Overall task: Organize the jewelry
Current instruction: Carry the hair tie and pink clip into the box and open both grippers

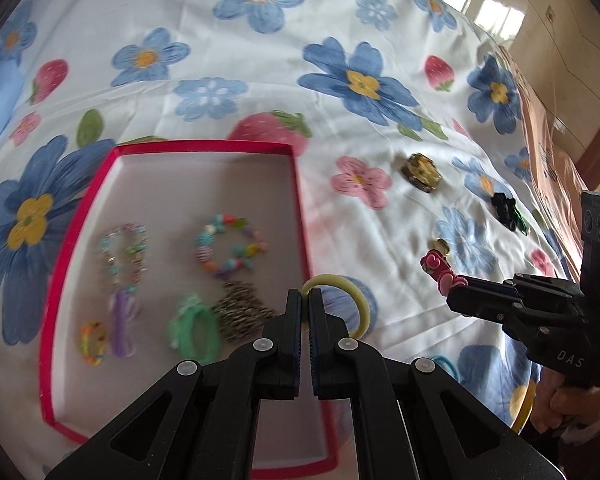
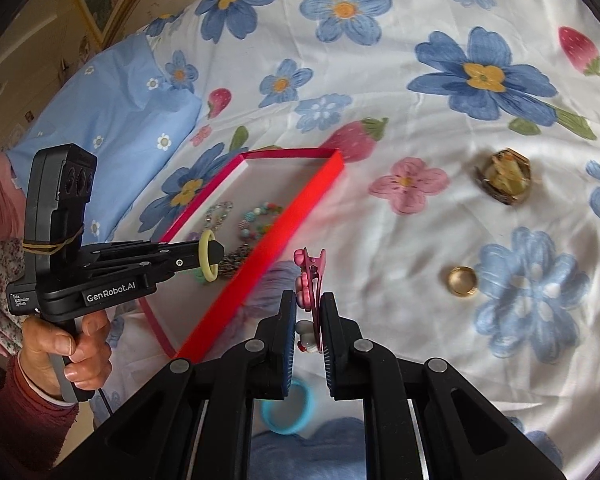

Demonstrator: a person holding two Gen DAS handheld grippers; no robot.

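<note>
**Two pieces lifted over the flowered bed sheet**

Left hand-held gripper (image 1: 305,300) clamped on a pale yellow ring-shaped hair tie (image 1: 354,300), jaws pressed together with the loop sticking out toward 1 o'clock. Held just past the right-hand wall of the red tray (image 1: 300,216), near its lower half. Seen from the right wrist camera, at 9 o'clock, same loop (image 2: 209,261) hanging off the closed tips above the tray's near edge.

Right hand-held gripper (image 2: 309,308) clamped on a pink hair clip (image 2: 310,276) — clip upright between the pads, decorated end pointing to 12 o'clock. In the left wrist view, clip (image 1: 440,270) at 3 o'clock, raised above the floral bed sheet (image 1: 340,60), clear of the tray.

Inside the tray: two beaded bracelets (image 1: 230,246) side by side in the middle, below them a purple hair tie (image 1: 122,326), a green one (image 1: 196,334), a dark patterned scrunchie (image 1: 242,316) and a small multicoloured band (image 1: 94,342) — all blurred.

Loose on the sheet, right of the tray: a brown-and-gold bangle (image 2: 504,176) at 2 o'clock, a gold ring (image 2: 463,280) at 3 o'clock, a black-and-green clip (image 1: 508,210), and a light blue band (image 2: 288,408) at 6 o'clock under the right gripper's fingers.
</note>
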